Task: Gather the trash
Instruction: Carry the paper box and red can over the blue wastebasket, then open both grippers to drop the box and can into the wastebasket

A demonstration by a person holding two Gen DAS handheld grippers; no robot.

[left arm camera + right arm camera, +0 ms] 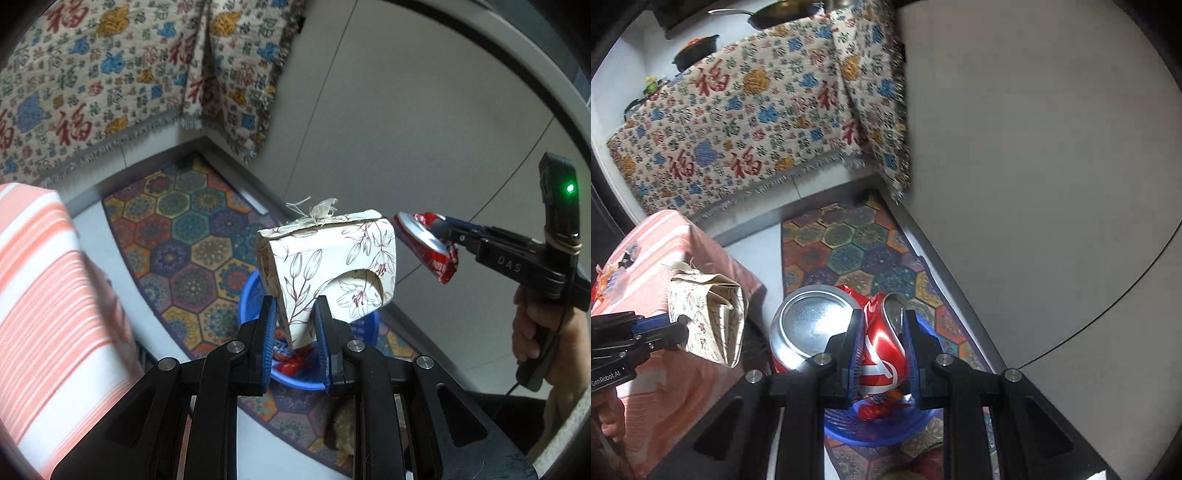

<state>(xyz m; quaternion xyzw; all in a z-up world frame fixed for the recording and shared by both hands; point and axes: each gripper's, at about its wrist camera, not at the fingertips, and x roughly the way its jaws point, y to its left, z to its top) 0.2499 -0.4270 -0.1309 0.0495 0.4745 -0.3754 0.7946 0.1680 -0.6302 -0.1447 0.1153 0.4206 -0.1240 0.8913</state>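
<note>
My left gripper [294, 314] is shut on a cream paper box [332, 266] printed with flowers, held above a blue plastic basket [251, 295] on the floor. The same box [709, 321] shows at the left of the right wrist view, pinched by the left gripper [677, 332]. My right gripper [883, 325] is shut on a crushed red soda can [820, 328], also above the blue basket [879, 428], which holds red wrappers. In the left wrist view the can [424, 240] hangs to the right of the box in the right gripper [448, 236].
A colourful hexagon-patterned mat [184, 243] lies under the basket. A table with an orange-striped cloth [48, 302] stands at the left. A patterned blanket [746, 122] covers furniture behind. Grey floor tiles [1034, 166] spread to the right. A person's hand [532, 325] grips the right tool.
</note>
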